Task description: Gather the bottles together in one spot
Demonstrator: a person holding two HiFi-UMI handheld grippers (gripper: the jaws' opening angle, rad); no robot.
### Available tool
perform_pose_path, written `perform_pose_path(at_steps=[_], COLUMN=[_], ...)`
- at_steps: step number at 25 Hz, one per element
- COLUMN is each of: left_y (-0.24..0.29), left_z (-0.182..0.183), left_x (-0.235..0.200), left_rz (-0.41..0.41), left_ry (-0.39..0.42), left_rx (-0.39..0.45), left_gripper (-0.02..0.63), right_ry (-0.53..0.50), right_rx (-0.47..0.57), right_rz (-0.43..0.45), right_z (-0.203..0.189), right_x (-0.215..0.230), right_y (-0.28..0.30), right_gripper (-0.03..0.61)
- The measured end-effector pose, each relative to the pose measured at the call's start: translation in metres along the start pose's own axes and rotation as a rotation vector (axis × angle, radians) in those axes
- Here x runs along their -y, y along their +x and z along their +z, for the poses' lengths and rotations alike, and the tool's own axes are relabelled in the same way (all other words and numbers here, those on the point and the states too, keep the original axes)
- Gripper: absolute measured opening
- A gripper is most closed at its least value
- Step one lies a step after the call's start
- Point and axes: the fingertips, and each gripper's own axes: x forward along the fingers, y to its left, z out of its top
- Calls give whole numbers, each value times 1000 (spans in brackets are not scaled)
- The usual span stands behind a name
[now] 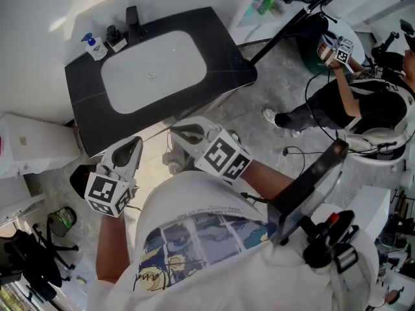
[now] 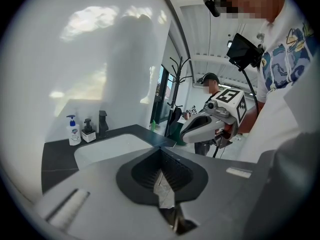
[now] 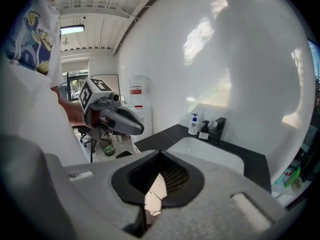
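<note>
A white pump bottle with a blue top stands at the back left corner of the black counter. A small square bottle with a dark pump stands right beside it, next to the black faucet. My left gripper is shut and empty, held in front of the counter's near edge. My right gripper hovers just to its right, also shut with nothing in it. Both are well short of the bottles.
A white sink basin fills the middle of the counter. A white cabinet stands to the left. A seated person is at the right, beyond a slanting black pole. A black chair base sits on the floor at the lower left.
</note>
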Motion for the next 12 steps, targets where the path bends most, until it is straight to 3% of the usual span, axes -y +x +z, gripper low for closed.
perform_pose_path(at_steps=[12], left_y=[1], left_z=[-4], left_x=[3], left_rz=[-28], left_ry=[12], left_rx=[-7], left_gripper=[2], right_ry=[-26], right_rx=[-34], right_rz=[-24], right_z=[-7], right_x=[-5], right_y=[-1], right_gripper=[0])
